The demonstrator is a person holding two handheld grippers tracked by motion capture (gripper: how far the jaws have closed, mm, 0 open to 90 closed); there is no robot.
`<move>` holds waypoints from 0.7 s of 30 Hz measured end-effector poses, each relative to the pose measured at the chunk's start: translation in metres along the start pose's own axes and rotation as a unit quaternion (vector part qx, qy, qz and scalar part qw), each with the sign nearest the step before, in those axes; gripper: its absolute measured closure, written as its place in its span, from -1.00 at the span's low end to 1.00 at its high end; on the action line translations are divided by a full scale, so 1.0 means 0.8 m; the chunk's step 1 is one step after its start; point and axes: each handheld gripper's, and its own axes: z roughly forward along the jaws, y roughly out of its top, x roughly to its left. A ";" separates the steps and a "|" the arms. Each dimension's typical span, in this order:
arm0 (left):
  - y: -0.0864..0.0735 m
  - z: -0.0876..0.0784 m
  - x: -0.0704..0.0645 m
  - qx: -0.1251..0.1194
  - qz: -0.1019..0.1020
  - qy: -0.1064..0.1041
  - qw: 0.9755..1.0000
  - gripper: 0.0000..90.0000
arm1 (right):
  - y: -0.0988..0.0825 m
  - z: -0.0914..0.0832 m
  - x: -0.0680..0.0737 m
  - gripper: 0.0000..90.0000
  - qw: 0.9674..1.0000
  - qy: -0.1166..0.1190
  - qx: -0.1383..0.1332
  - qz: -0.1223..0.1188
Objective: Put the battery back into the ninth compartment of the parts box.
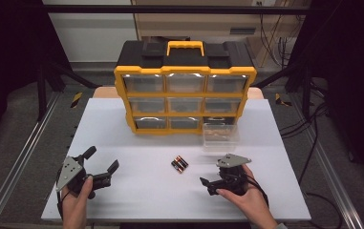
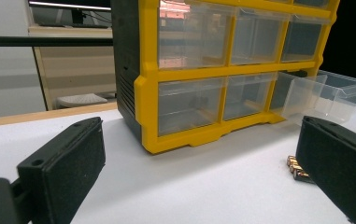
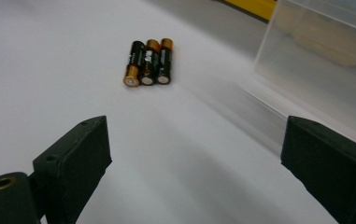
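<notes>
Left tongs (image 1: 104, 160) sit at the near-left of the bench (image 1: 136, 191), spread wide, nothing between them, well apart from everything. In the left gripper view they point toward the organizer (image 2: 222, 70).

Batteries (image 1: 180, 163) lie mid-bench, between the two hands and in front of the organizer (image 1: 185, 88). Three small cells side by side, touching, black wraps with copper-gold ends; the right gripper view shows their near ends facing the camera (image 3: 147, 63). Likely light, rigid, smooth and round, so they'd roll or squirt out of a loose pinch. Best bet: take one across the middle of its barrel, pads flat on the long sides. An outer cell looks easier, since the middle one has neighbours tight on both sides.

Organizer stands at the back of the bench, yellow frame, black top, clear drawers. Bottom-right drawer (image 1: 220, 136) is out, clear and seemingly empty, sitting just right of and behind the batteries.

Right tongs (image 1: 209, 183) at near-right, spread, empty, aimed at the batteries but short of them.
</notes>
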 end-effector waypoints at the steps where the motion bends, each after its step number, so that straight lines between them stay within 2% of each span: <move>1: 0.000 0.000 0.000 0.001 0.002 0.000 1.000 -0.97 | 0.004 0.003 0.002 -0.77 1.000 0.002 0.006 -0.004; 10: -0.001 0.000 -0.001 0.005 0.010 -0.005 1.000 -0.97 | 0.026 0.025 0.023 -0.56 0.999 0.021 0.025 -0.023; 13: -0.001 0.001 -0.001 0.007 0.010 -0.006 1.000 -0.97 | 0.036 0.032 0.026 -0.45 0.999 0.017 0.033 -0.035; 15: -0.001 0.001 -0.001 0.006 0.010 -0.007 1.000 -0.97 | 0.040 0.033 0.026 -0.41 0.999 0.016 0.035 -0.034; 16: -0.002 0.001 -0.001 0.007 0.011 -0.007 1.000 -0.97 | 0.047 0.036 0.025 -0.30 0.999 0.012 0.033 -0.029; 21: -0.001 0.003 -0.003 0.009 0.013 -0.010 1.000 -0.97 | 0.059 0.046 0.024 -0.11 0.999 0.002 0.029 -0.018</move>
